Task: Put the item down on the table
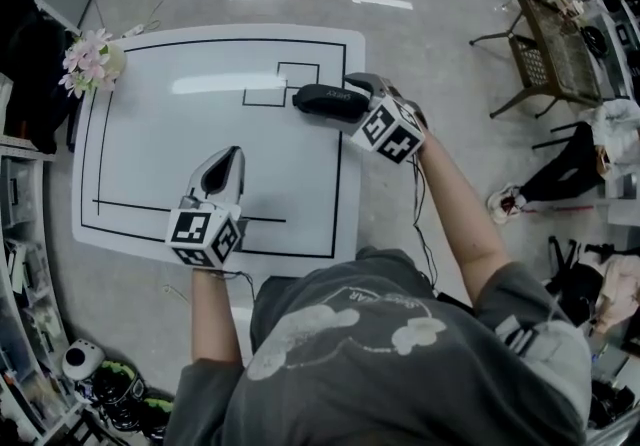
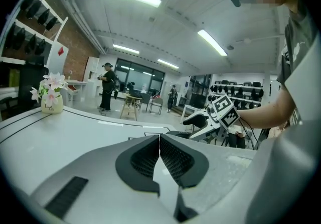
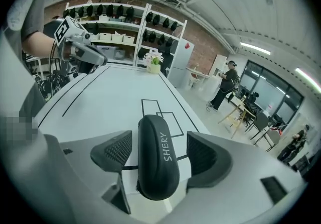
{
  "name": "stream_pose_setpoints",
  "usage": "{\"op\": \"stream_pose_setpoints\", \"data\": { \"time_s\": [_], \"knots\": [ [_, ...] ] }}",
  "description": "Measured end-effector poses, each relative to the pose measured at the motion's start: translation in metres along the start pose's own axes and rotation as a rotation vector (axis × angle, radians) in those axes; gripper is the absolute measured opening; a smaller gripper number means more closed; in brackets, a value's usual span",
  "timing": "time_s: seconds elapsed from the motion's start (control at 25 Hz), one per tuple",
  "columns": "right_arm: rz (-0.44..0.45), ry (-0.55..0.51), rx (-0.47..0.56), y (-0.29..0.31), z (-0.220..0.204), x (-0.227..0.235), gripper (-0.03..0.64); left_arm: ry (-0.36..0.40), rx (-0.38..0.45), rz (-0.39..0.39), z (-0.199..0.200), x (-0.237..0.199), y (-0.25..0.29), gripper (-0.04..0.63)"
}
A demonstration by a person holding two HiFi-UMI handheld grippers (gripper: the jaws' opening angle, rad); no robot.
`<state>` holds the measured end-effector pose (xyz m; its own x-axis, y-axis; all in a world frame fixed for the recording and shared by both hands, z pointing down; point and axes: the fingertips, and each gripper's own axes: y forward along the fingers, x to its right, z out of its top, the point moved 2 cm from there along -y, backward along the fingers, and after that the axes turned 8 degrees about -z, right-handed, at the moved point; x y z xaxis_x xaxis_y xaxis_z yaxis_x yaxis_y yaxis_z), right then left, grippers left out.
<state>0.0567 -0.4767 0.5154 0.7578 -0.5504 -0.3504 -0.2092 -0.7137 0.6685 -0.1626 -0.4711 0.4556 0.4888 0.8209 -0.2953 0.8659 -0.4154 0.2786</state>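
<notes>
Black case lying between opened right jaws on the table

The black case point(image 1: 320, 99), lettered "SHERY", is being seen flat on the white table point(image 1: 180, 134), at its far right, just beside the small outlined rectangles point(image 1: 290, 79). It is being straddled by the right gripper point(image 1: 352, 97), whose jaws are being held apart; in the right gripper view a strip of table is being shown between the case and each of the pads point(image 3: 114, 151), so no grip is being recorded. The left gripper point(image 1: 230, 156) is being held over the table's near left part, well apart from the case, its jaws being pressed together with nothing between them. A flower pot point(image 1: 95, 59) is being noted at the far left corner.
</notes>
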Motion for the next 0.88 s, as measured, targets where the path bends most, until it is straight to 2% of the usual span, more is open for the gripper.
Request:
{"op": "stream_pose_setpoints", "data": {
  "time_s": [0.16, 0.48, 0.6, 0.8, 0.88],
  "knots": [
    [-0.014, 0.019, 0.038, -0.023, 0.003, -0.003, 0.305, 0.014, 0.025, 0.029, 0.004, 0.02, -0.014, 0.003],
    [0.044, 0.021, 0.118, -0.072, 0.004, -0.015, 0.15, 0.041, 0.081, 0.114, 0.009, 0.071, -0.038, 0.003],
    [0.051, 0.035, 0.152, -0.088, 0.001, -0.018, 0.115, 0.046, 0.094, 0.141, 0.004, 0.093, -0.046, 0.003],
    [0.046, 0.057, 0.223, -0.115, -0.007, -0.025, 0.006, 0.044, 0.112, 0.194, -0.009, 0.131, -0.058, 0.003],
    [0.051, 0.054, 0.252, -0.128, -0.013, -0.029, 0.001, 0.047, 0.117, 0.216, -0.015, 0.15, -0.063, 0.003]
  ]
}}
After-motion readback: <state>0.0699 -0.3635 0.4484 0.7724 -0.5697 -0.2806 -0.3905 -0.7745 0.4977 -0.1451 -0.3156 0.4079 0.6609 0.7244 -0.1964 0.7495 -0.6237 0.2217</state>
